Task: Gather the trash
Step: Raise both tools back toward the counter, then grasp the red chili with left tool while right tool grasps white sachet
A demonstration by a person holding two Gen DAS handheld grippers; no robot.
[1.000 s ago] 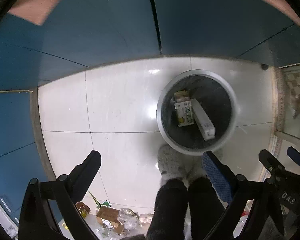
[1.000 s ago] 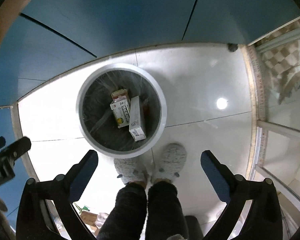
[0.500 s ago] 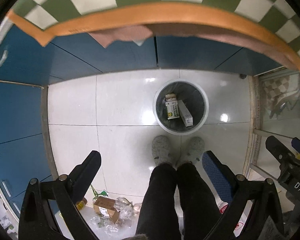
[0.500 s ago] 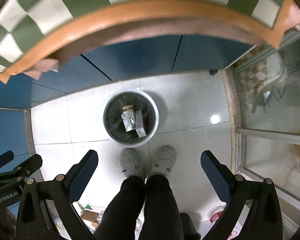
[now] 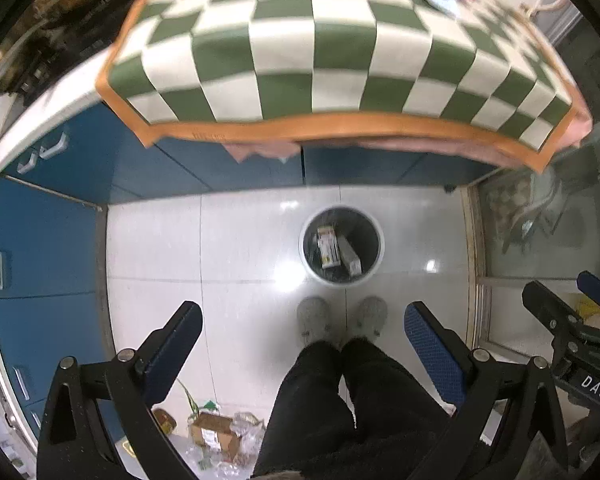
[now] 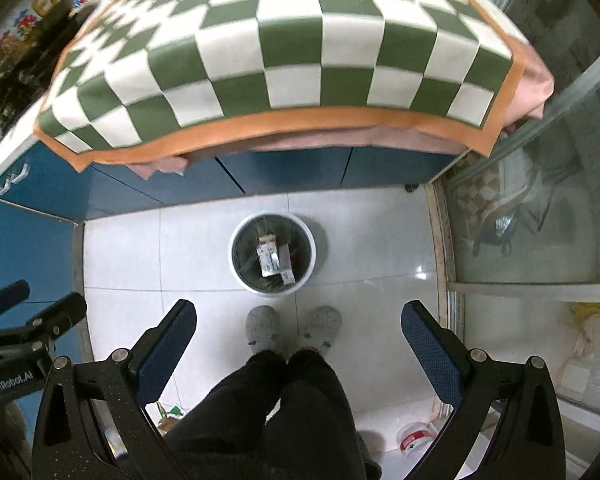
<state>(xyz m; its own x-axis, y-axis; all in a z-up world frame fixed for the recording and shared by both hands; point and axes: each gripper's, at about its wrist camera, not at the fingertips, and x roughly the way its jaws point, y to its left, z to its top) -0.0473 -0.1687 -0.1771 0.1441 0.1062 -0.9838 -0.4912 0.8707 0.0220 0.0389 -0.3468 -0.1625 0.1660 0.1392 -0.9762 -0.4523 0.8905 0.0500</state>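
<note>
Both the left gripper (image 5: pixel 302 332) and right gripper (image 6: pixel 298 330) hang spread wide and empty, high above the round bin (image 5: pixel 341 254) holding cartons (image 5: pixel 327 247), just beyond the person's slippers (image 5: pixel 314 316).

Right gripper (image 6: pixel 300 334) spread wide, empty; cartons (image 6: pixel 274 258) inside bin (image 6: pixel 240 270) below

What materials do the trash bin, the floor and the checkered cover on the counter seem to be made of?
Trash bin: probably plastic, with a smooth pale rim; a thin, wrinkled dark bag, likely plastic film, lines it.
Floor: glazed ceramic tile, judging by the grout lines and bright lamp reflections.
Checkered cover: woven cloth, matte, since its orange-bordered edge hangs soft and wavy over the counter.
</note>
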